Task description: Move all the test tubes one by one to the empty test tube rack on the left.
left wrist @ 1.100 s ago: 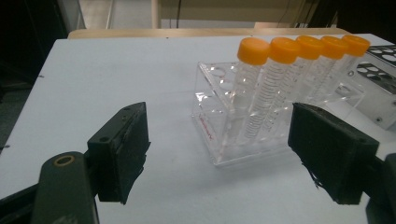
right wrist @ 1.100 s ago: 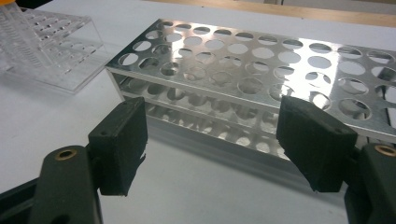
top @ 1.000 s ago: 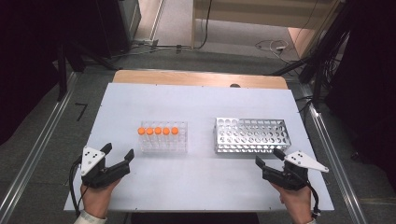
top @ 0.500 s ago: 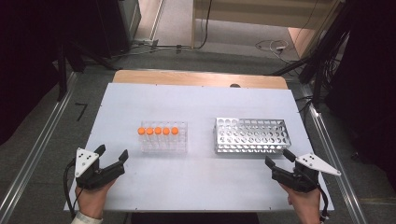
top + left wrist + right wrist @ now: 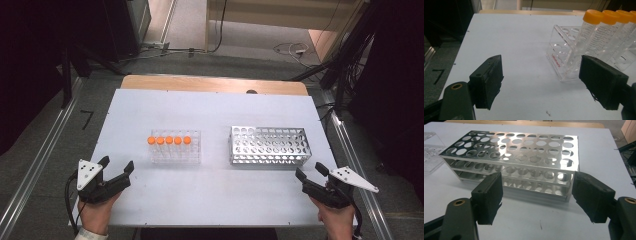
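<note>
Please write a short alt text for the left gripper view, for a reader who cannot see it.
Two open black jaws of the left tool frame a white table; nothing is between them. Beyond the right-hand jaw stands a clear plastic rack holding tubes with orange caps.

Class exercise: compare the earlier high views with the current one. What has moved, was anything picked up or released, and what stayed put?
The right gripper has slid toward the table's right edge; the left gripper has drifted slightly toward the left edge. Both stay open and empty; nothing was gripped or released. The clear rack with its orange-capped tubes and the metal rack have not moved.
</note>
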A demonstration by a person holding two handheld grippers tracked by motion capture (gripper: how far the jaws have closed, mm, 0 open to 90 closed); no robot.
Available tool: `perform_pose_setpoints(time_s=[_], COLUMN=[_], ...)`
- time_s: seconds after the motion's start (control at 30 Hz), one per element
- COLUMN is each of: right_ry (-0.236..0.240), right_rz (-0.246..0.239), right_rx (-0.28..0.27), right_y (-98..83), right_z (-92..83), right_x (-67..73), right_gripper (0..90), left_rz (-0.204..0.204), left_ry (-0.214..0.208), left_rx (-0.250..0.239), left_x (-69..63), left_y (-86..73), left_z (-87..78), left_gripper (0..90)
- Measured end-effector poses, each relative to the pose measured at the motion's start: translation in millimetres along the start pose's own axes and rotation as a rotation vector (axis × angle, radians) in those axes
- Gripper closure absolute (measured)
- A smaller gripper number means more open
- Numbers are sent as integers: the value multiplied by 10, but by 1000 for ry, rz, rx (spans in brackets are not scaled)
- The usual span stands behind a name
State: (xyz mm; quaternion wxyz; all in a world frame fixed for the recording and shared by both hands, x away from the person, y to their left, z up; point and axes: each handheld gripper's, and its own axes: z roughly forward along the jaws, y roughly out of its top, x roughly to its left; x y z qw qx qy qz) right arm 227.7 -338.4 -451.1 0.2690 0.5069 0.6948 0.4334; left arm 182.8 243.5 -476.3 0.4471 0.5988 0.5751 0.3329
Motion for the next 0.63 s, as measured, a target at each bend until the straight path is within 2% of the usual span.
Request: perform_pose_setpoints(time_s=[0.2, 0.43, 0.57, 0.63], right_ry=[-24, -84, -106, -123], right_rz=[8, 14, 42, 41], right_rx=[1, 19, 55, 93], right_y=[-22, -77, -144, -187], right_z=[-5, 21, 89, 164], right_x=[-86, -228, -347, -396], right_gripper=[235, 235, 220, 200], left_rz=[-14, -14, -26, -17], left_ry=[8, 14, 22, 33], left_rx=[12, 39, 69, 96], left_x=[43, 74, 97, 117], left_y=[-17, -40, -77, -102], left_z=[15, 36, 91, 145], left_gripper=[187, 185, 185, 186])
